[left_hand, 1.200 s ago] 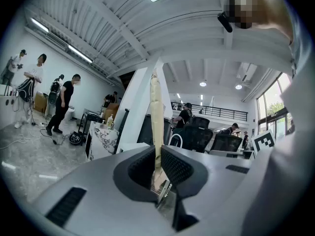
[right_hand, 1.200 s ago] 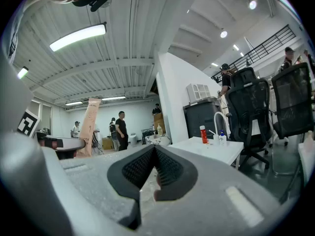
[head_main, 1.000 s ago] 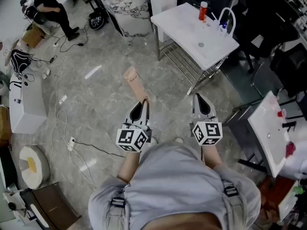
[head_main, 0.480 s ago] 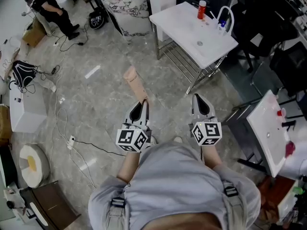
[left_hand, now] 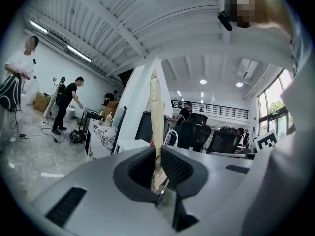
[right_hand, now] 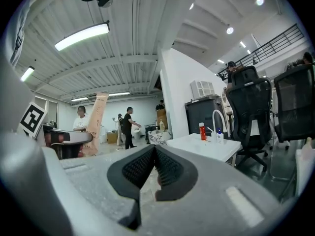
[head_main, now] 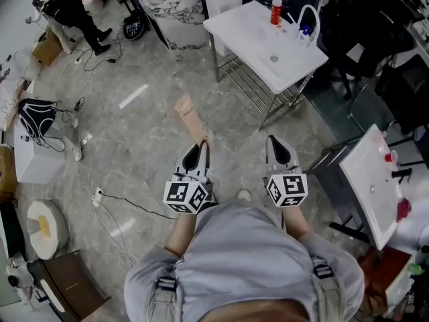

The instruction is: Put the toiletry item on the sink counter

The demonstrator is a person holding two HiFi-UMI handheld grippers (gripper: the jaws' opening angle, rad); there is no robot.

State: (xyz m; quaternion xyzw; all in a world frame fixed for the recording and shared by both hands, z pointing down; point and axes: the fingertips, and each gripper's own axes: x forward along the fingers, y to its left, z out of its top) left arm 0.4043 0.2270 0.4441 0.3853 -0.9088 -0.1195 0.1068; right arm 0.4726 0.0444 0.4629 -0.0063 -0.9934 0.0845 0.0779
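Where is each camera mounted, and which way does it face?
Head view: on the person's head, facing steeply down at the floor; shows left gripper, right gripper, own torso, sink counter ahead.
Left gripper view: on that gripper, facing along its jaws, shut on the tan tube; own shirt at right edge.
Right gripper view: on that gripper, facing along shut, empty jaws toward the sink counter and red bottle; own shirt at left.
Shared: head and right gripper views both show sink counter and tan tube.

Flat beige toiletry tube (head_main: 190,118) clamped in left gripper (head_main: 202,143).
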